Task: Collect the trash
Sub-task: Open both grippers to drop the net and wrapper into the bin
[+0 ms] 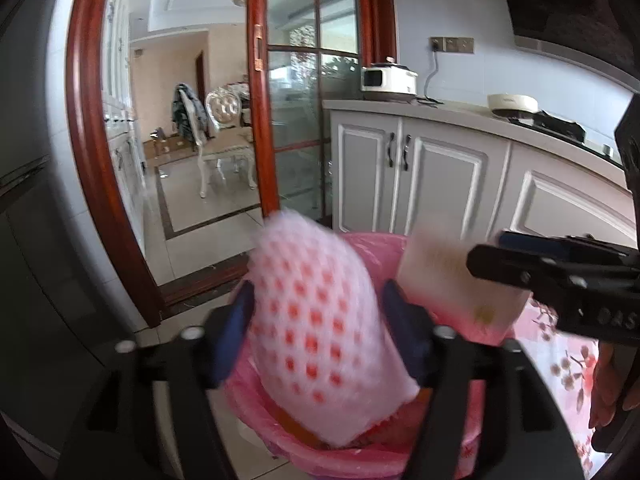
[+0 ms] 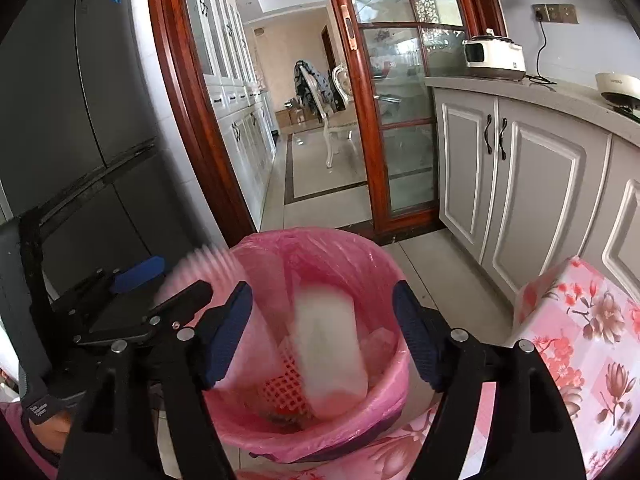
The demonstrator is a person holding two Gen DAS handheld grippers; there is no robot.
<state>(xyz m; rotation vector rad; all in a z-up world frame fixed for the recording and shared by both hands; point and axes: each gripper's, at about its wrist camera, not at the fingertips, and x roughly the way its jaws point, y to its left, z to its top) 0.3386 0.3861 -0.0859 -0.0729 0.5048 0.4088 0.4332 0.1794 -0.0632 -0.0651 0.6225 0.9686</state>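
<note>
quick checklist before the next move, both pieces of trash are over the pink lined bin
1. Left gripper jaws apart around white foam fruit net: ok.
2. Net clear of the pads: cannot tell, blurred.
3. Right gripper open: ok.
4. White flat packet, blurred, inside the rim of the pink-bagged round bin: ok.
5. Net over the bin mouth: ok.
6. Floral cloth beside bin, clear of its opening: ok.

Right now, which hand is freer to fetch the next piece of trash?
Probably right: the right gripper jaws are open and empty, with the white wrapper below them at the pink-lined bin. The foam net sits between the left gripper jaws, not yet clear.
</note>
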